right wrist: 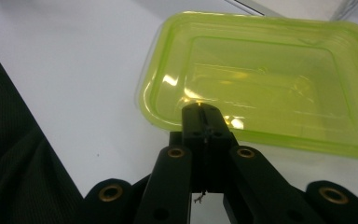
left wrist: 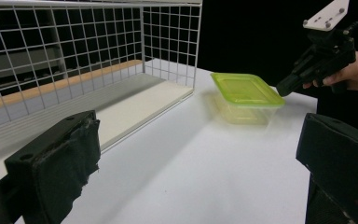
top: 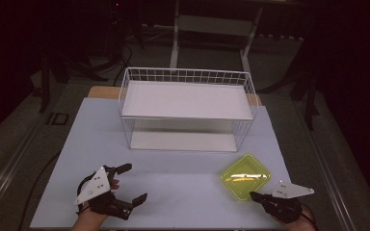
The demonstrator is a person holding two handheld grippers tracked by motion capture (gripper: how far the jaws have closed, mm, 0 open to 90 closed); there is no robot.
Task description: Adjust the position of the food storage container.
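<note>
On the white table (top: 173, 187), left gripper (top: 130, 183) low at near-left, jaws spread wide, right gripper (top: 253, 195) with jaws pressed together at the near edge of one yellow-green lidded container (top: 244, 175), one white wire basket (top: 188, 108) behind.

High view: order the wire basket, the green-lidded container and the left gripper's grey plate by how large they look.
1. Wire basket, far the largest.
2. Green-lidded container.
3. Left gripper's grey plate, slightly smaller, though nearer the camera, so that gap is unsure.
</note>
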